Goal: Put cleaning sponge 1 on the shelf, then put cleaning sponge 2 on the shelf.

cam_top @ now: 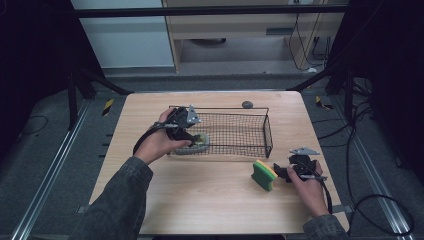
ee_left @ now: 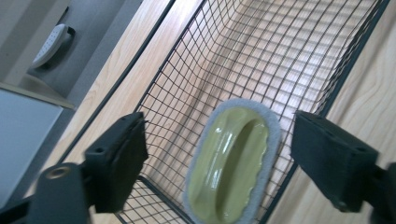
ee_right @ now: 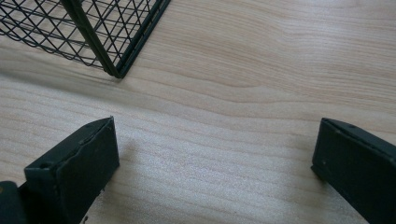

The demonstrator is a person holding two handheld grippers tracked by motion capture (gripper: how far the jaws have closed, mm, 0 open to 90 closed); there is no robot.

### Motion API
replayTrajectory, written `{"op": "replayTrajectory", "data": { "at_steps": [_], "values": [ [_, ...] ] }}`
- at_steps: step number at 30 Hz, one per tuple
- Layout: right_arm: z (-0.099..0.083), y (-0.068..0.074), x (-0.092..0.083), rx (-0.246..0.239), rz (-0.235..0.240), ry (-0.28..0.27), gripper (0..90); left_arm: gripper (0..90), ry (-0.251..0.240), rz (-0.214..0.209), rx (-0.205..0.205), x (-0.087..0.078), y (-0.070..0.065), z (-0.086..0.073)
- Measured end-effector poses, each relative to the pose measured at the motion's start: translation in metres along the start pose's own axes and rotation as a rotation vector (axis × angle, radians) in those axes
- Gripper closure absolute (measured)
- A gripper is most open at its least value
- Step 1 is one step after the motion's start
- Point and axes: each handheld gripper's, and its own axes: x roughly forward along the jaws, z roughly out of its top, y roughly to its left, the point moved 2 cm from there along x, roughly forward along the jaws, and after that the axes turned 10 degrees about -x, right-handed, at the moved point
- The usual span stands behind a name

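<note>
The left tool point(ee_left: 217, 154) gapes wide over the olive-green, grey-rimmed oval scrubber point(ee_left: 232, 161), at 9 o'clock in the black wire-mesh basket point(cam_top: 252, 131); its jaws might snag mesh. The right tool point(ee_right: 212, 170), also wide, hovers over bare bench point(ee_right: 261, 70).

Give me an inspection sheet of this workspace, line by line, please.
Surface: wooden table, bare in front.
Job's things: black wire basket; green scrub pad with grey edge lying inside its near-left corner; green-yellow sponge on the table outside.
Clutter: small grey object at the far edge.
Grippers: left claw open, jaws either side of the pad; right claw open over bare wood, beside the sponge.
Cables: one trails from each claw; more on the floor at right.
Surroundings: dark frame, grey floor, cabinet behind.
</note>
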Motion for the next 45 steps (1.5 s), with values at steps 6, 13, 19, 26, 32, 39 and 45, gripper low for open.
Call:
{"op": "replayTrajectory", "data": {
  "at_steps": [6,13,19,26,32,39,45],
  "values": [
    [0.0,0.0,0.0,-0.001,0.002,0.0,0.7,8.9,-0.031,-0.013,-0.061,-0.007,-0.008,-0.009],
    [0.0,-0.001,0.001,-0.013,0.009,-0.002,0.7,3.8,-0.125,-0.012,-0.201,-0.023,-0.019,-0.047],
    [0.0,-0.003,0.0,-0.029,0.022,0.001,1.0,3.6,-0.154,0.017,-0.279,-0.029,-0.027,-0.083],
    [-0.002,-0.004,-0.011,-0.089,0.091,0.033,8.0,5.5,-0.057,0.007,-0.372,-0.007,-0.033,-0.139],
    [-0.006,-0.007,-0.034,-0.108,0.106,0.068,11.8,5.7,-0.008,0.025,-0.401,0.005,-0.032,-0.153],
    [0.0,0.004,-0.071,-0.173,0.173,0.098,13.8,5.6,0.021,-0.002,-0.471,0.015,-0.024,-0.169],
    [0.006,0.019,-0.096,-0.202,0.228,0.128,13.5,4.8,0.027,-0.025,-0.509,0.019,-0.023,-0.174]
  ]
}}
